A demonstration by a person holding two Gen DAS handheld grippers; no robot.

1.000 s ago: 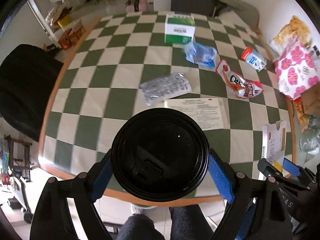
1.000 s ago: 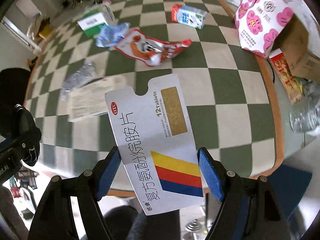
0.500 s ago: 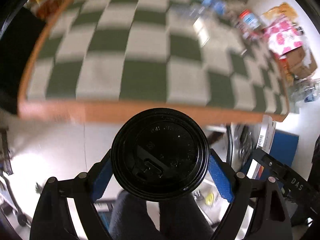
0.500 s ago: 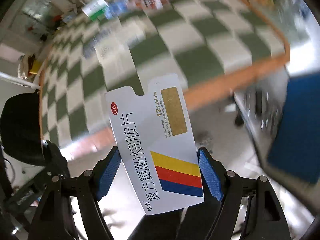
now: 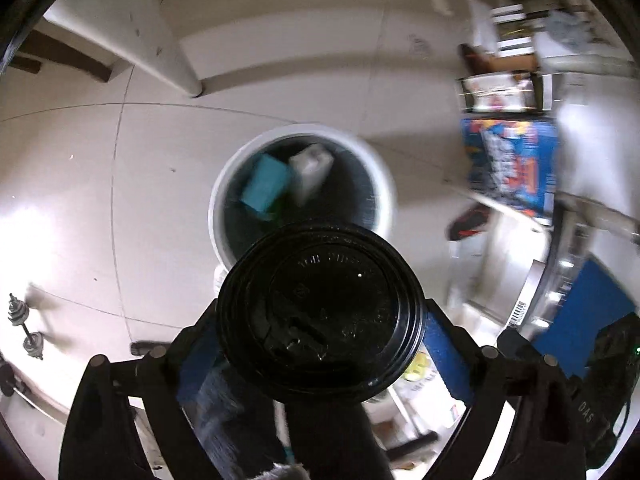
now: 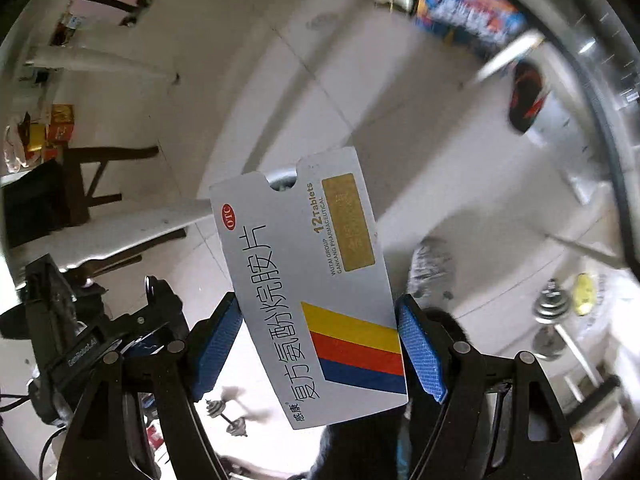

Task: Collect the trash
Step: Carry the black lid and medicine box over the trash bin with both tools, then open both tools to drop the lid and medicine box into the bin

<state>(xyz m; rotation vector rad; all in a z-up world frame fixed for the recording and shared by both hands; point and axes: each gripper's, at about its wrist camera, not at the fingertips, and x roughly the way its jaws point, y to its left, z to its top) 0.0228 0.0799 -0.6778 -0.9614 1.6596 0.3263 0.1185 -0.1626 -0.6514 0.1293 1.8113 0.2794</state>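
While both grippers are pointing steeply down at the floor, the relation that matters is how each load is sitting against the mouth of the bin [image 5: 224, 184], a round white-rimmed can standing on the tiles. In the left wrist view the cup [image 5: 320, 312], seen lid-on with its black lid facing the camera, is lying between the blue pads of the left gripper [image 5: 320, 340], and the bin is lying straight ahead and slightly to the left of it, its near rim disappearing behind the lid. So the left hand looks the better lined up of the two, though whether the cup is fully over the opening or just short of the near rim is hard to judge. The left jaws are opening around the cup; I cannot tell whether the pads are pressing on it at all. A teal box [image 5: 264, 188] and a pale carton [image 5: 310, 172] are already lying inside the bin. The right gripper [image 6: 320, 340] is clamping a flat pill box [image 6: 308, 280], long axis running away from the jaws. Only a grey curved sliver, possibly the bin's rim, is peeking through its top notch, so its place relative to the bin is unclear.
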